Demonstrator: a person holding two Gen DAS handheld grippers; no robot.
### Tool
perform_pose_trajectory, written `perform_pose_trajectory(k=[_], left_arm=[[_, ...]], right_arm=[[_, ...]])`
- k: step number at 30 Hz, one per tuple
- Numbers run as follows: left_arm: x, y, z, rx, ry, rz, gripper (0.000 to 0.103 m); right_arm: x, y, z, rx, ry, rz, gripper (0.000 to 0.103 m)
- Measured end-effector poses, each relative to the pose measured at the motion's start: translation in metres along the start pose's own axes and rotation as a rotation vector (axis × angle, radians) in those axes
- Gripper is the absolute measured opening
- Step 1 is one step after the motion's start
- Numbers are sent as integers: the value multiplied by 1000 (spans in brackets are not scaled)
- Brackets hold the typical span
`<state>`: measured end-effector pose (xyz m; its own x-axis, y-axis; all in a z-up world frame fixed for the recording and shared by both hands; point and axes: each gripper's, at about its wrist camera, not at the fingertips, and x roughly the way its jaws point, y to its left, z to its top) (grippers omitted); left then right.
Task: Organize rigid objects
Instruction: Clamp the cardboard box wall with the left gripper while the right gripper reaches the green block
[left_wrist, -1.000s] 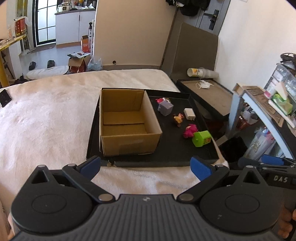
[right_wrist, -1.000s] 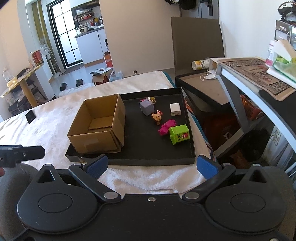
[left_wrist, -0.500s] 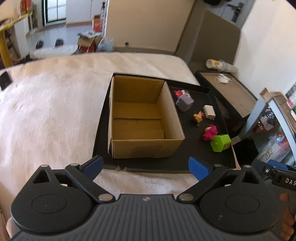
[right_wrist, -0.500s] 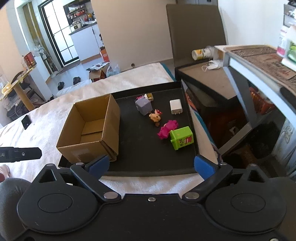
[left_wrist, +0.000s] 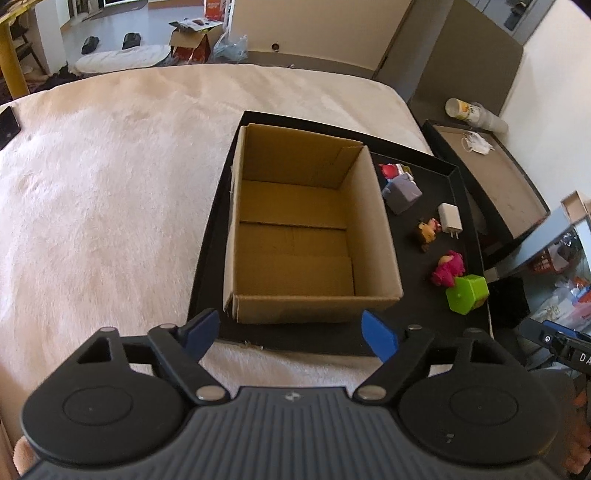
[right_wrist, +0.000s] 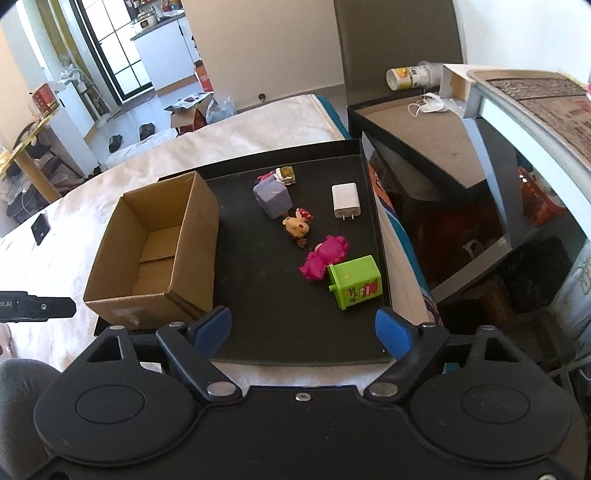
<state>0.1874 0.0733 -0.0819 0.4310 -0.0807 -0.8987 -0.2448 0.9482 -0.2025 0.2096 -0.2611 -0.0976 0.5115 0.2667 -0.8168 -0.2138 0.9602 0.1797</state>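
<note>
Rigid objects, none yet in the cardboard box, lie loose on the black tray. Both views now sit closer than a second ago. Left gripper and right gripper closing, nothing between. Nearest: green toy bin, pink figure, white charger; farthest item possibly a small tin.

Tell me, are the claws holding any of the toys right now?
No. The left claw and right claw hold nothing; their jaws are closing on air. The toys, like the green bin, lie on the black tray.

Around the bed
Cream fluffy blanket underneath; white crumpled face mask on far right lid; tipped yellow-printed paper cup beyond.
</note>
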Motion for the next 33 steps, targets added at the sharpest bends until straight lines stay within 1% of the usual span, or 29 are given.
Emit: perform_pose_trajectory(k=[4, 6, 12, 16, 18, 20, 26, 32, 33], left_arm=[[8, 8, 14, -24, 9, 14, 76], [14, 13, 20, -34, 23, 19, 72], [36, 22, 33, -46, 61, 24, 63], [53, 26, 37, -49, 98, 33, 60], [60, 28, 38, -54, 114, 37, 57], [66, 30, 40, -61, 128, 32, 55], [81, 36, 48, -70, 149, 40, 51], [91, 43, 53, -76, 171, 54, 45], [92, 43, 54, -73, 172, 58, 44]], right_arm=[[11, -8, 11, 11, 28, 12, 73], [18, -11, 18, 10, 41, 11, 70], [41, -23, 30, 17, 85, -10, 69], [60, -30, 35, 1, 126, -13, 69], [70, -31, 36, -14, 148, -23, 65], [77, -31, 36, -22, 160, -18, 65], [102, -35, 40, -31, 209, -44, 65], [115, -36, 43, -51, 222, -59, 65], [117, -35, 44, -51, 223, -56, 63]])
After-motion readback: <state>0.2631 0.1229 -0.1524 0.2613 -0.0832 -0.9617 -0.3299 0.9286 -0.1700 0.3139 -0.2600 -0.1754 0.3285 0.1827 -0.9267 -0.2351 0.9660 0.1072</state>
